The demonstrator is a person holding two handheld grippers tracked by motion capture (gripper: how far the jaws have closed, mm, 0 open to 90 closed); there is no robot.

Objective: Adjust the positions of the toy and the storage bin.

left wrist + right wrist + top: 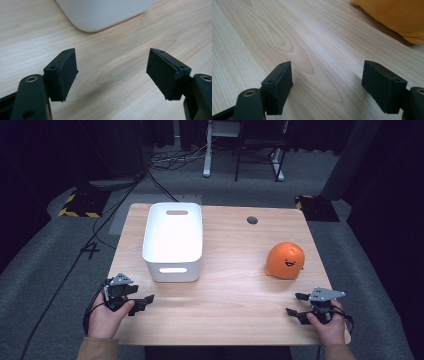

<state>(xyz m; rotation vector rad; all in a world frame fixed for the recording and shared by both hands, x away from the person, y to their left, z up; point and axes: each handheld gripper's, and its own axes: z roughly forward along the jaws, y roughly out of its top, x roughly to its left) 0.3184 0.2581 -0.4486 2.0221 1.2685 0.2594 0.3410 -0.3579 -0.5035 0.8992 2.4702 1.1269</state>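
Nothing was moved yet: the orange toy [285, 261] still sat on the table [230, 270] right of the empty white bin [173, 241], while left gripper [141, 302] and right gripper [298, 306] rested near the edge, jaws open, holding nothing.

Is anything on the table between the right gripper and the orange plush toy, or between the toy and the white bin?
Nothing visible. Bare wood lies between the open right gripper and the orange plush toy, and the table is just as bare from the toy across to the white bin. The left gripper sits nearer, off that line.
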